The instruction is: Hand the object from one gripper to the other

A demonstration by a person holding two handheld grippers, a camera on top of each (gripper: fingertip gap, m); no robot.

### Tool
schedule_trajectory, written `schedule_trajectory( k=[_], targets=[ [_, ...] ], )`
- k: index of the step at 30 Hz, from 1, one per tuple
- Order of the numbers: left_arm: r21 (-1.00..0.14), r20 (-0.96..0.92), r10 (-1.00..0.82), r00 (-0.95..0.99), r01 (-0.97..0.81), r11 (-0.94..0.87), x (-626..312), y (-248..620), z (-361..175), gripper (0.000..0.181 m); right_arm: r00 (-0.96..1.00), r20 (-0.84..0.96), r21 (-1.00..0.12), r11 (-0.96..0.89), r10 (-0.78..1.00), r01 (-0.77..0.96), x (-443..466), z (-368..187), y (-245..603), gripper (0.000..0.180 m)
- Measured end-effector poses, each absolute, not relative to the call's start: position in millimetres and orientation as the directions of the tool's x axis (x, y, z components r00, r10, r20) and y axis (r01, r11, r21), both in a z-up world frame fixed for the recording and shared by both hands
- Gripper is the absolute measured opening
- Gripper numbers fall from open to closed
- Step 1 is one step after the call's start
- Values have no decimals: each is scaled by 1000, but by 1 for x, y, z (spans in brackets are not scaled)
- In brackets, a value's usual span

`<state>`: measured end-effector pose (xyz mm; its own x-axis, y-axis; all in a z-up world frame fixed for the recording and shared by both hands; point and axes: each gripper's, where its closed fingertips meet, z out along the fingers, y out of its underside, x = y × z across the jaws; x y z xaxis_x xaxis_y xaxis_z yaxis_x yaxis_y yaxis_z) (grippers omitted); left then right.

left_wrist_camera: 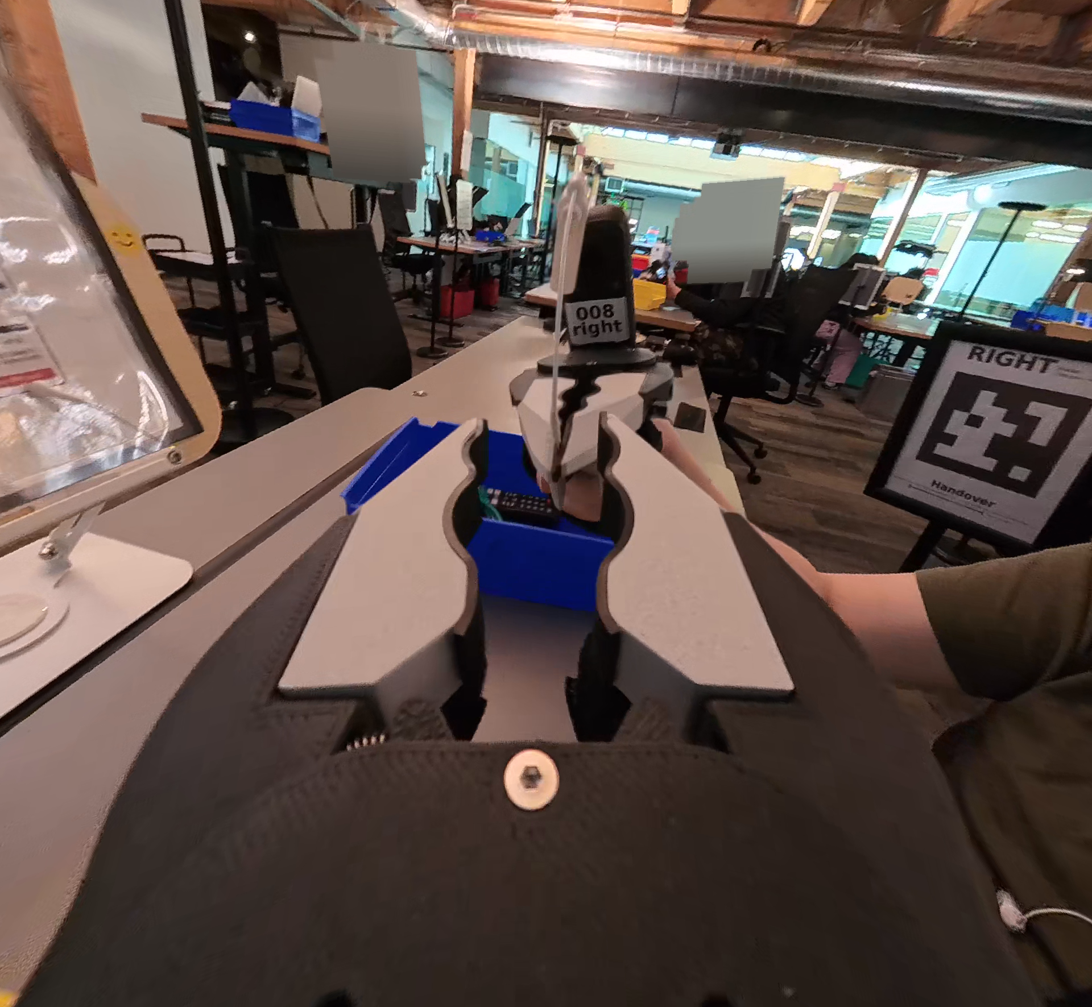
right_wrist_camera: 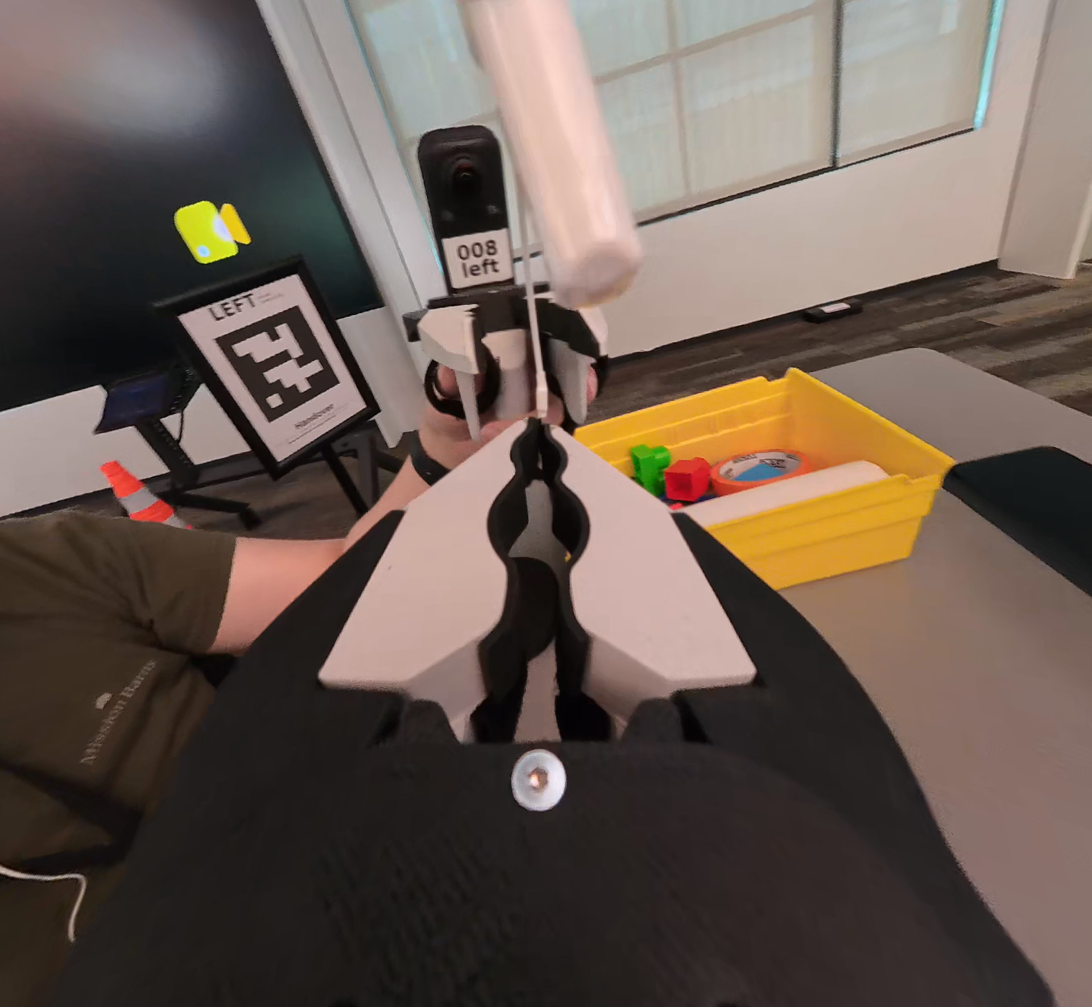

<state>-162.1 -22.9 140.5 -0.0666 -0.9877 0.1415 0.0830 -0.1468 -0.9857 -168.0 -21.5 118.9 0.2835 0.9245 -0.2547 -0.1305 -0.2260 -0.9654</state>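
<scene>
While the right claw pinches its tips together on the thin white stem of a white object, the thicker cylindrical part of that object stands up and leans toward the camera in the right wrist view, blurred at its upper end. In the left wrist view the same object rises as a slim white shape above the right claw, in front of that claw's black camera mount. The left claw stands narrowly parted with nothing between its fingers, its tips close beside the right claw; whether they touch cannot be told. Seen from the right wrist view, the left claw faces back, just behind the pinched stem. Under the two claws sits a blue bin on the grey tabletop, with a dark remote-like thing inside. A yellow bin holding green and red blocks, a roll of orange tape and a white roll rests on the tabletop to the right.
</scene>
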Motion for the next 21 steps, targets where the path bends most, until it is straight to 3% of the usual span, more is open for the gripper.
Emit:
schedule_trajectory(
  k=[9, 12, 15, 18, 21],
  targets=[
    [-990, 103, -985, -139, 79, -115, -155, -41, 141, 26, 239, -209, -977, -195, 948, -81, -187, 119, -36, 0],
    [-994, 76, -988, -138, 69, -86, -153, -42, 138, 3, 239, -193, -981, -181, 952, -73, -189, 119, -37, 0],
    [-997, 26, -998, -63, 67, -30, -154, -35, 139, 0, 307, -126, -991, -102, 943, -91, -184, 121, -27, 0],
    [-999, -19, -996, 91, 42, 23, -165, -12, 141, 0, 497, 5, -999, 27, 867, -36, -168, 117, -1, 36],
    [-997, -62, -953, 298, -62, 46, -186, 24, 131, 0, 675, 222, -974, 182, 704, 131, -142, 116, 20, 39]
  ],
)
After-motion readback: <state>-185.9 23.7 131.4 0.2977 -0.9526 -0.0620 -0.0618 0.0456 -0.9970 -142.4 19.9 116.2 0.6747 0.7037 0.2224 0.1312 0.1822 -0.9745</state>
